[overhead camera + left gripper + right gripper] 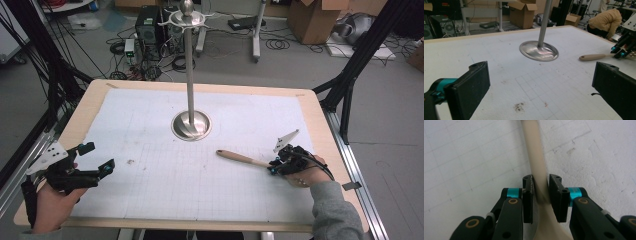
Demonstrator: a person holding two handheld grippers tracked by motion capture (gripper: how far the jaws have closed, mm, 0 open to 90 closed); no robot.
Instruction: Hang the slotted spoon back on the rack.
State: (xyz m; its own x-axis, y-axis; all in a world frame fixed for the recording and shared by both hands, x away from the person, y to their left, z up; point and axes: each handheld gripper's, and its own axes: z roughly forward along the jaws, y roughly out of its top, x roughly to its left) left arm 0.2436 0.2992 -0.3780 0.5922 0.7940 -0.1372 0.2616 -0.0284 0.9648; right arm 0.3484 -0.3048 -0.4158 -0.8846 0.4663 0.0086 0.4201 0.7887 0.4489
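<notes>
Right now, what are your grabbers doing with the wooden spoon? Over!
Right gripper clamped on the wooden spoon near its neck. Left gripper open, nothing between its jaws. Spoon lies on the table. Metal stand behind the handle tip, not touching.

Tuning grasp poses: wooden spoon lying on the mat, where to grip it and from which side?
Grip the wooden spoon at the narrow neck of its handle, near the wider end, coming from above with the jaws across the shaft. It lies flat, and the handle is slim, straight and free on both sides. The right gripper sits there already, pads close on either side of the neck; contact looks likely but is hard to confirm.
</notes>
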